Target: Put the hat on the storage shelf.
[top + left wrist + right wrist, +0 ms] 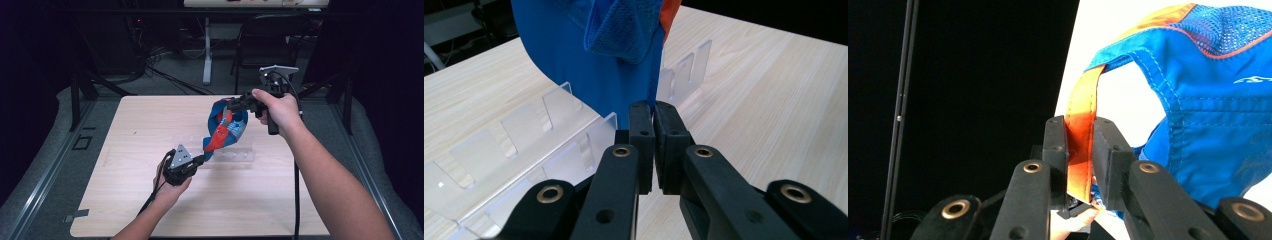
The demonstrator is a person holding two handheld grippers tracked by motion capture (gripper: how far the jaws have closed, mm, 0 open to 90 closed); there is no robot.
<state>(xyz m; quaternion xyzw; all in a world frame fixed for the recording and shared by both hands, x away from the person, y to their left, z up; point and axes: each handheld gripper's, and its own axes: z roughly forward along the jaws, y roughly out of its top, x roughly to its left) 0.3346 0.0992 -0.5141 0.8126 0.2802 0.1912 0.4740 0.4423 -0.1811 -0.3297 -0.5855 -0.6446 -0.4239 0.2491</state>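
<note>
No legible text, number or brand name appears on any surface in the three views. The only marking is a small white logo-like mark on the blue fabric item [1208, 125], at the 3 o'clock edge of the right gripper view; it is cut off by the frame and too small to read. A pale printed patch also shows on the blue fabric in the high view, at about 12 o'clock from the table centre, but it is too blurred to read.
</note>
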